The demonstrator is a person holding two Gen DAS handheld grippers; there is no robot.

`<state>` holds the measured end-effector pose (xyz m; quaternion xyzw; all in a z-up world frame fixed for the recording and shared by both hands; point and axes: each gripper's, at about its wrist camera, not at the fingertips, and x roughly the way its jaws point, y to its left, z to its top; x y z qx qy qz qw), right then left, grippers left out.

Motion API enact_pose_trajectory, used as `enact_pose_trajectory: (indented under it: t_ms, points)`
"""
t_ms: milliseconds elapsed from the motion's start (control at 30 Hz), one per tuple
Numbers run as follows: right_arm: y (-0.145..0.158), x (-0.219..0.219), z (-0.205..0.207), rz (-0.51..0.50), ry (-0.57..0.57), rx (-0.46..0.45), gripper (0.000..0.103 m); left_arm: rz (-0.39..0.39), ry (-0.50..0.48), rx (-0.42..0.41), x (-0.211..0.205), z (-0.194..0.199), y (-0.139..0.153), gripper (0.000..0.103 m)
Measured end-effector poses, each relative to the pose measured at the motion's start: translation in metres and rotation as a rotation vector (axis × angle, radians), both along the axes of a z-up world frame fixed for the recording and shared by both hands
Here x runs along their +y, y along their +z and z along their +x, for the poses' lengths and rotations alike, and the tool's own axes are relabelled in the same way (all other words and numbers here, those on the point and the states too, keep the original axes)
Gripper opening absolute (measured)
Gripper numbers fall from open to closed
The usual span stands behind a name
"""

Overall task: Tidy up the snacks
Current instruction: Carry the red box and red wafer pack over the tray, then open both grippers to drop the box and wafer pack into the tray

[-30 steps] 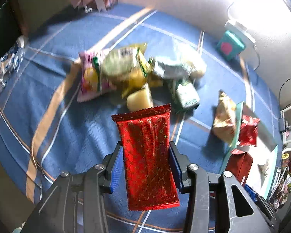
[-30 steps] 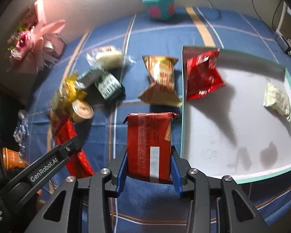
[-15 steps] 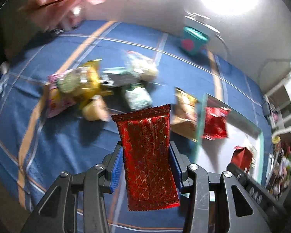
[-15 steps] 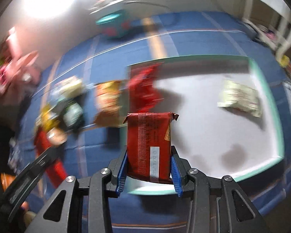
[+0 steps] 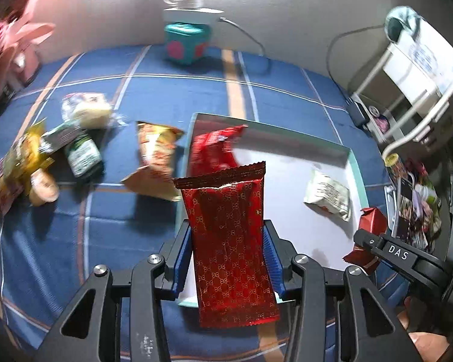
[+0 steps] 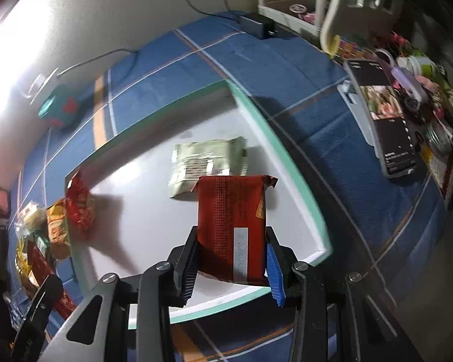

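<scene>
My left gripper (image 5: 228, 259) is clamping a red patterned packet (image 5: 229, 241). My right gripper (image 6: 231, 259) is gripping a dark red snack pack (image 6: 231, 226) above the white tray (image 6: 293, 163).

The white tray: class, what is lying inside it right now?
Inside the white tray lies a pale green packet; a crumpled red bag sits at its far-left corner. The held packets hide part of the floor.

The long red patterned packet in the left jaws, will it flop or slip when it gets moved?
Probably fairly stiff: the red patterned packet stands straight above the left gripper. Its glossy foil may be slippery. It looks flat and thin, so likely light.
</scene>
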<state>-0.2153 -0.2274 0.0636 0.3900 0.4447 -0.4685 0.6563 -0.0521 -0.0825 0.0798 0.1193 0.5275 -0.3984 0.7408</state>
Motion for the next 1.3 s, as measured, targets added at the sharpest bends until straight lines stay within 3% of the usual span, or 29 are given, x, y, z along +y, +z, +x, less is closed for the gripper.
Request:
enact_pose_trajectory:
  t_ms: [233,633,700,733,767,833,1067,1167,1233,1300]
  points:
    - [-0.014,-0.003,0.005,0.039,0.016,-0.003,0.042,0.013,-0.040,-0.031,-0.017,-0.005,-0.014,0.046]
    - [-0.028,0.002,0.020,0.077,0.053,0.011,0.042,0.021,-0.044,-0.003,-0.025,0.000,-0.029,0.046]
    - [-0.028,0.002,0.021,0.077,0.056,0.014,0.043,0.031,-0.047,0.000,-0.026,-0.001,-0.030,0.056]
    - [-0.029,0.002,0.022,0.077,0.056,0.017,0.048,0.035,-0.047,-0.003,-0.027,-0.002,-0.030,0.068]
    - [-0.029,0.002,0.022,0.078,0.055,0.018,0.050,0.036,-0.046,-0.008,-0.027,-0.002,-0.029,0.070]
    - [-0.028,0.002,0.024,0.073,0.055,0.024,0.058,0.035,-0.049,-0.015,-0.027,-0.003,-0.026,0.070]
    - [-0.025,0.003,0.028,0.063,0.070,0.031,0.061,0.087,-0.008,-0.034,-0.021,0.004,-0.019,0.074]
    - [-0.025,0.004,0.030,0.061,0.082,0.042,0.073,0.156,0.038,-0.048,-0.014,0.012,-0.021,0.087]
    - [-0.026,0.004,0.033,0.057,0.094,0.048,0.086,0.200,0.072,-0.063,-0.008,0.017,-0.024,0.088]
    - [-0.027,0.006,0.036,0.053,0.108,0.052,0.091,0.243,0.107,-0.083,-0.002,0.024,-0.026,0.091]
